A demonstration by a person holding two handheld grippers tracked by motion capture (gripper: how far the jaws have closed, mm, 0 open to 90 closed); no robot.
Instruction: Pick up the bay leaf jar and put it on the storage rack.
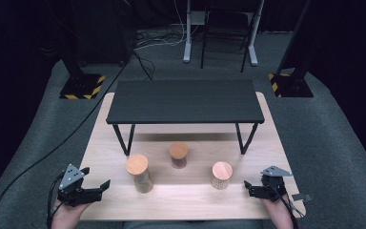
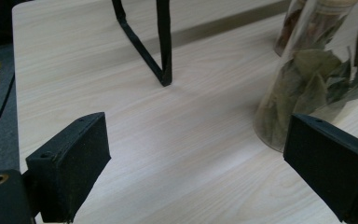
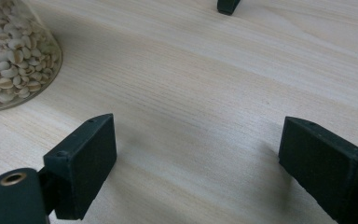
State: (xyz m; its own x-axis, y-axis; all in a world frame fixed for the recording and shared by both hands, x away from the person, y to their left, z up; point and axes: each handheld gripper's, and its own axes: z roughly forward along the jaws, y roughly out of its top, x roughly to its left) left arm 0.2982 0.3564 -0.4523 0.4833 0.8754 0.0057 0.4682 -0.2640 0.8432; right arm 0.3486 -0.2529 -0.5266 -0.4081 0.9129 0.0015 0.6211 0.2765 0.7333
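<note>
Both tongs are released, jaws wide with nothing between them. The left tongs (image 1: 106, 184) hang off the near left corner of the pale wooden counter (image 1: 181, 200), aimed at the tall clear glass jar of dried green leaves with a round wooden lid (image 1: 139, 172); in the left gripper view that jar (image 2: 303, 88) stands just beyond the right jaw, upright and untouched. I judge this to be the approach, with no grip begun yet. The next move would call for bringing the jaws level on either side of the glass wall, below the lid, and closing gently, as the jar is tall and narrow and could tip.

The right tongs (image 1: 249, 188) rest low at the near right edge, close to the short clear jar of pale beans with a wooden lid (image 1: 221, 174). A third lidded jar with dark reddish contents (image 1: 178, 155) stands behind, between the other two, near enough to be knocked. Further back a low black shelf on thin black legs (image 1: 185, 101) spans the counter; its left leg stands behind the leaf jar.
</note>
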